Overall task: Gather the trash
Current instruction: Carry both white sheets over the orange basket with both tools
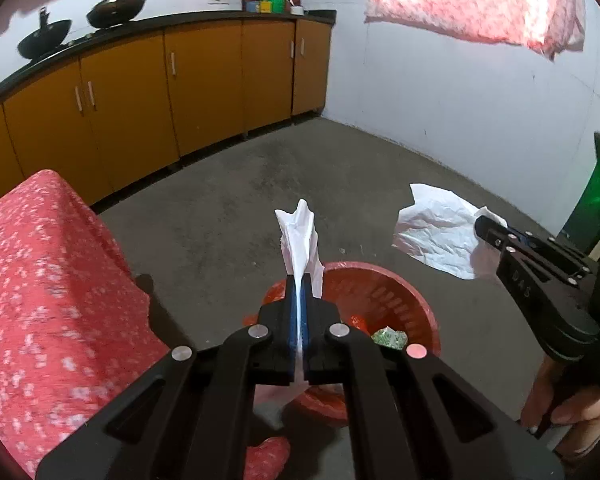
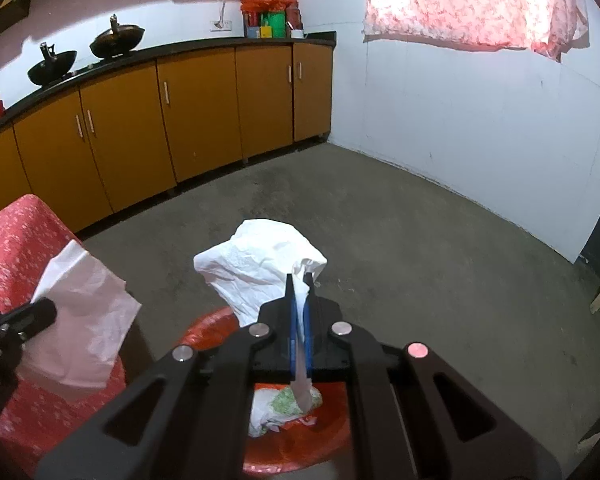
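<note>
My left gripper is shut on a white tissue and holds it over the near rim of a red trash basket on the floor. My right gripper is shut on a crumpled white paper and holds it above the same basket. The basket holds a white and green wrapper and red scraps. The right gripper with its paper shows at the right of the left wrist view. The left gripper with its tissue shows at the left of the right wrist view.
A piece of furniture under a red flowered cloth stands close on the left of the basket. Orange kitchen cabinets with two woks on the counter line the far wall. The floor is grey concrete. A white wall stands at right.
</note>
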The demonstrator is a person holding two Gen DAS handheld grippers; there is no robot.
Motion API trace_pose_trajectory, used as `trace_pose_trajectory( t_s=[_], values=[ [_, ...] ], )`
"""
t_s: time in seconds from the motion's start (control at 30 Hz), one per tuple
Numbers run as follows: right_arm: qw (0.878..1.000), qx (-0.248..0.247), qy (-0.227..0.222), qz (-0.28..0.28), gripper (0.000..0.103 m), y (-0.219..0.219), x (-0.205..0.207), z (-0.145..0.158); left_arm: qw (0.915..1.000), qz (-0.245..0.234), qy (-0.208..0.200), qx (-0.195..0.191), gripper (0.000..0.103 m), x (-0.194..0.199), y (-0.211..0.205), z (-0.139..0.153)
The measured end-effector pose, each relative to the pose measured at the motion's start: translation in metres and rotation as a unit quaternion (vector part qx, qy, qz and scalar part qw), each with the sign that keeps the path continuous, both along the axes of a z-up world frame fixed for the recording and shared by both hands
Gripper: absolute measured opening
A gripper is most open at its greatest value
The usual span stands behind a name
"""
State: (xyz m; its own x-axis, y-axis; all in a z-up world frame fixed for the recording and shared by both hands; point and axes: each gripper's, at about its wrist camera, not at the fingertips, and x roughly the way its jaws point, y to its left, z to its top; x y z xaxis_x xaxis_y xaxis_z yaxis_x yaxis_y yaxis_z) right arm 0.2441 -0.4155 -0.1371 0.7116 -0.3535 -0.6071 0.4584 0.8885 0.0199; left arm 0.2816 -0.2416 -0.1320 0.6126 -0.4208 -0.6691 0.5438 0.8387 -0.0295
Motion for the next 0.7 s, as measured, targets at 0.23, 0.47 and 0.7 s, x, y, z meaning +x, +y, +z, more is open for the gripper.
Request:
trace_pose_trajectory(
  t_s=[0.23,0.47,0.7],
  values=[
    [1.0,0.022,0.017,-0.001,0.005,-0.017,0.004,-0.024,0.9997,-0.012,0.018,0.014,0.002,0.004,-0.024,-0.022],
    [0.999,0.038,0.035,0.003,0.005,-0.02,0.014,-0.045,0.9988,-0.02,0.035,0.028,0.002,0.005,-0.042,-0.042],
    [0.998,0.045,0.041,0.011,0.006,-0.021,0.02,-0.054,0.9981,-0.021,0.045,0.035,0.002,0.011,-0.052,-0.05]
  ],
)
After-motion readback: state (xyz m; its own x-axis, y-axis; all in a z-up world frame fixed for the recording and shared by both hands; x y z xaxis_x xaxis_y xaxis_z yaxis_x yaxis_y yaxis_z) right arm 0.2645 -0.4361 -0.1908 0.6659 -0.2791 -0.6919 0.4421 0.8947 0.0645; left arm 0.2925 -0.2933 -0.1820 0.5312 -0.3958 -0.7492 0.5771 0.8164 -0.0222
